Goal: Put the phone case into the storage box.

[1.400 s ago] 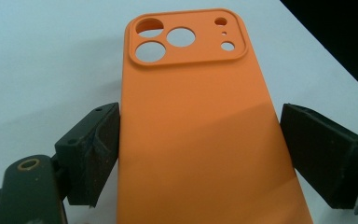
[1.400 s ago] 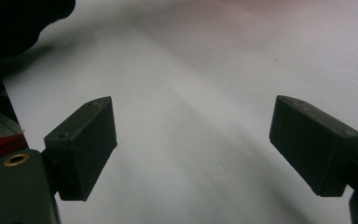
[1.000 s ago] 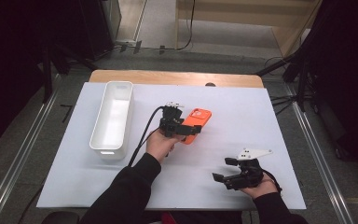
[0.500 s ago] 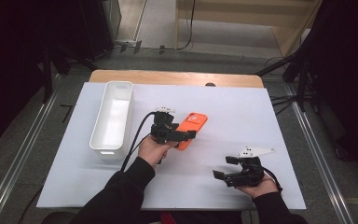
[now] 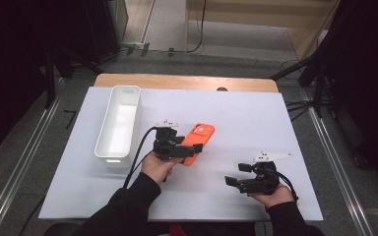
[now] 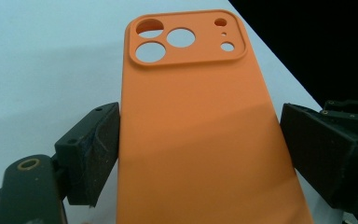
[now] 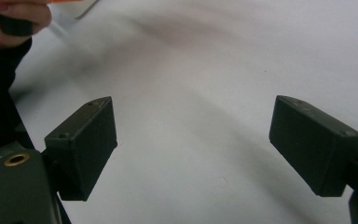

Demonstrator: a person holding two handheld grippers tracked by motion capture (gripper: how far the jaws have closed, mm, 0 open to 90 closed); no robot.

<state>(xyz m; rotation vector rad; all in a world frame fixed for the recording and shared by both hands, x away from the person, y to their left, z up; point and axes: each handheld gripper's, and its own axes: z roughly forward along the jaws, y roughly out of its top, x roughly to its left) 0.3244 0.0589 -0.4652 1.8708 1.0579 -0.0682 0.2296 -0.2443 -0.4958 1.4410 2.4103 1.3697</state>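
An orange phone case (image 5: 200, 138) with camera cut-outs at its far end lies flat between the jaws of my left gripper (image 5: 189, 149), just right of the table's middle-left. In the left gripper view the case (image 6: 200, 116) runs up the picture, and my left gripper (image 6: 200, 154) is shut on its long sides, the left pad (image 6: 98, 149) pressed against one edge. My right gripper (image 5: 237, 175) rests low near the front right of the table. Its jaws stand wide apart, and my right gripper (image 7: 193, 147) has just bare white surface between them.
A long white tray (image 5: 101, 142) stands lengthwise at the left, close to the left hand. The white sheet (image 5: 246, 113) covers the table, with a wooden strip (image 5: 187, 81) at the far edge. Black cables trail from both grippers.
The left gripper has carried the orange case a little to the left and toward the person, nearer the white tray. The right gripper has stayed where it was.
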